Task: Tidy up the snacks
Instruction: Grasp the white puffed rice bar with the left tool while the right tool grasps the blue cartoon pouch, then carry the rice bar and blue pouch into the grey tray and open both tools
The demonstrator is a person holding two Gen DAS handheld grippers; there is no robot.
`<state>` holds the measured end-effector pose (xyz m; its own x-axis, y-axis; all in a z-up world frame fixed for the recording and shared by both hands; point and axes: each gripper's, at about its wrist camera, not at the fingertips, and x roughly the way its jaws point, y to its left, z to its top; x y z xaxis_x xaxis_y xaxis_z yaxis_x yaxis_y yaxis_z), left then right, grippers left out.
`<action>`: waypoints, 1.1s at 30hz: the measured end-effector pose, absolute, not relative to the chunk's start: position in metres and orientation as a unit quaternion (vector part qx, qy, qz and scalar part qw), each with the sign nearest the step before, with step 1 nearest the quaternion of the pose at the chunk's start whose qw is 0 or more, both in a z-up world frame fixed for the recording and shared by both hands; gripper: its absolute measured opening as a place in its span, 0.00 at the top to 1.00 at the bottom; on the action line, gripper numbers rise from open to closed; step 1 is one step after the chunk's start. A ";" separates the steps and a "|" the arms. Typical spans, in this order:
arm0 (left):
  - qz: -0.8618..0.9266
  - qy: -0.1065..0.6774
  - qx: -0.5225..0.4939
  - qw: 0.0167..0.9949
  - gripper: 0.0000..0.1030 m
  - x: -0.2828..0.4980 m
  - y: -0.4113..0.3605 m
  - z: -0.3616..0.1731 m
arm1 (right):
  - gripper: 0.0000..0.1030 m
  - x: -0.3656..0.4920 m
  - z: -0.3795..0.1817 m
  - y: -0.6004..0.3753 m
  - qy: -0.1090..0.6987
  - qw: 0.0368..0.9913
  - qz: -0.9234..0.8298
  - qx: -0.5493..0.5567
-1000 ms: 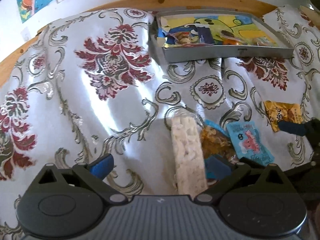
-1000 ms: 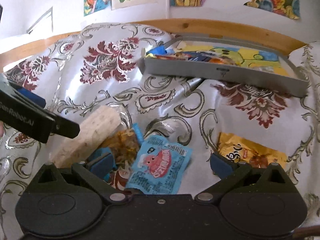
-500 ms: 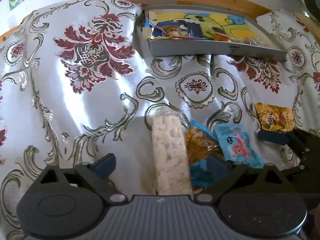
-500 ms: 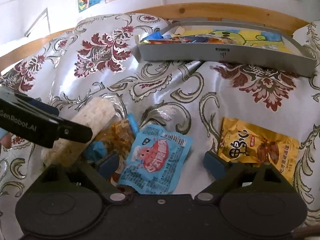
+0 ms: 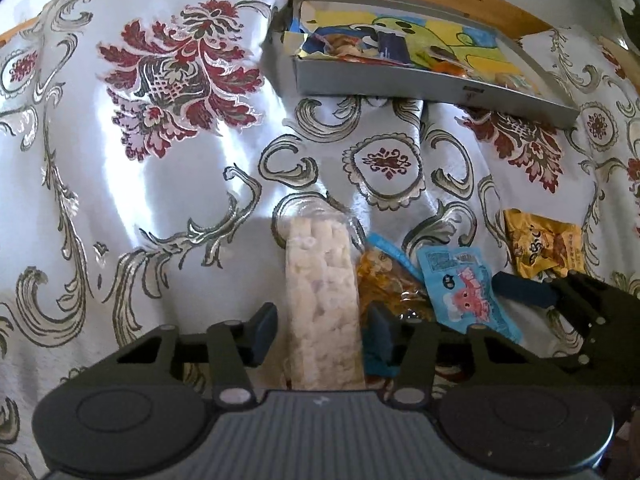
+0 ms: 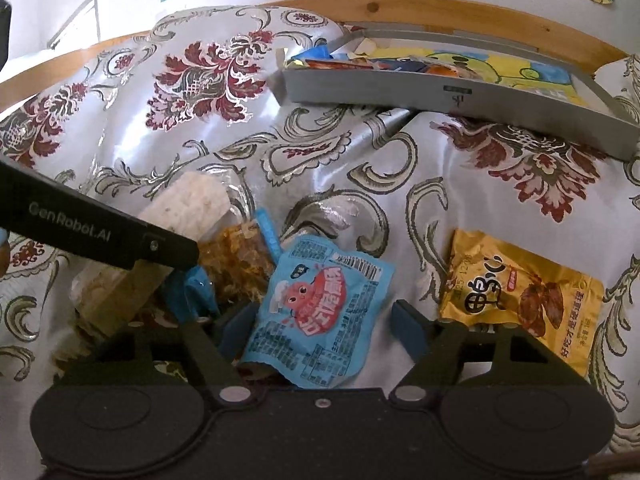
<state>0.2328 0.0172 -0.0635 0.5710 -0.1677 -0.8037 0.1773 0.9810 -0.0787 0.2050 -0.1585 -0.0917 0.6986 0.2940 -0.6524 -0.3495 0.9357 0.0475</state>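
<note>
A: Entry, left side. Rice cracker bar [image 5: 322, 312] lies on the flowered cloth [image 5: 168, 208], long axis running along the fingers, far end toward the grey tray [image 5: 436, 88].

B: Relative to the left gripper [image 5: 320, 332]?

A: Bar sits between the two blue pads. Jaws have narrowed around it; left pad shows a sliver of gap, right pad is at the bar's edge. Firm clamp: cannot tell.

B: Right side?

A: Right gripper [image 6: 322, 322] is spread wide, holding nothing. Blue packet [image 6: 316, 312] lies between its fingers, tilted, top edge up and to the right. Brown snack bag [image 6: 236, 256] sits between bar and blue packet, partly under the packet. Yellow packet [image 6: 524, 292] lies just outside the right finger.

B: Room?

A: Bare cloth left of the bar and between the snacks and the tray. Tray stands by the wooden edge [image 6: 400, 6], already holding packets at its left end.
</note>
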 end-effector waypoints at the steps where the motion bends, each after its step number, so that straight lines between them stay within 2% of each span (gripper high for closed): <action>1: -0.097 0.454 0.004 0.886 0.50 0.233 0.016 -0.064 | 0.29 0.205 -0.092 -0.158 0.347 0.921 0.175 -0.040; 2: -0.097 0.456 0.001 0.885 0.54 0.234 0.016 -0.065 | 0.33 0.205 -0.092 -0.158 0.346 0.920 0.177 -0.040; 6: -0.095 0.463 -0.018 0.881 0.64 0.235 0.016 -0.064 | 0.36 0.203 -0.092 -0.158 0.345 0.921 0.178 -0.039; 16: -0.075 0.467 -0.013 0.881 0.65 0.228 0.012 -0.059 | 0.42 0.198 -0.090 -0.158 0.343 0.921 0.179 -0.047; 33: -0.071 0.450 -0.010 0.890 0.65 0.206 0.002 -0.033 | 0.45 0.182 -0.080 -0.156 0.325 0.923 0.188 -0.088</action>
<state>0.2062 0.0020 -0.0334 0.5853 -0.1349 -0.7995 0.1164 0.9898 -0.0818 0.1818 -0.1563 -0.0802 0.7187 0.2888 -0.6325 -0.4034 0.9141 -0.0410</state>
